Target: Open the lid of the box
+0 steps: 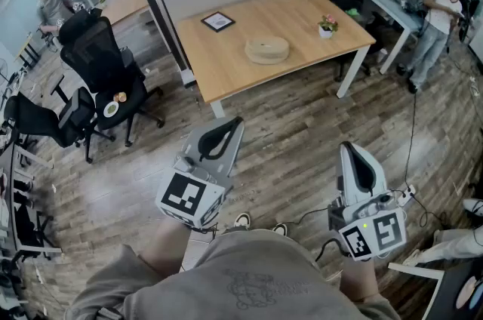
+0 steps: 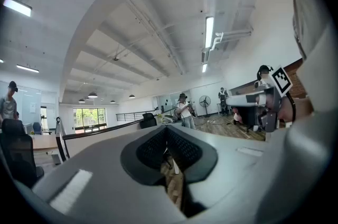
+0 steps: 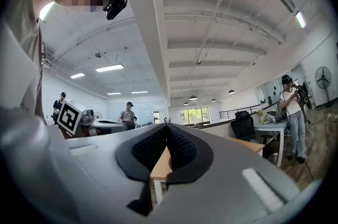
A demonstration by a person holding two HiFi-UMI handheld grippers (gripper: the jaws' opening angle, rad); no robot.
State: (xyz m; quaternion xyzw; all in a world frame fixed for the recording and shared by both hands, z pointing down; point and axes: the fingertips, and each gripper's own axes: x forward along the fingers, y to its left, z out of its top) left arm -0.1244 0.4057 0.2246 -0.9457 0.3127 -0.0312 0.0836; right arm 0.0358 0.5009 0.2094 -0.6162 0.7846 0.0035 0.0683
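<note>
Table with the round box near its middle, lid on and apparently untouched: the task looks not yet begun. Left gripper and right gripper, both closed on nothing, are held well short of the table.

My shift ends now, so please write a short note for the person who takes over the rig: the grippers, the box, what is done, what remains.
Left gripper: jaws shut, empty, held in the air short of the table.
Right gripper: the same.
Round box: on the table, lid looks closed, nothing touches it.
Done: nothing yet.
Left: step up to the table and open the lid.
</note>
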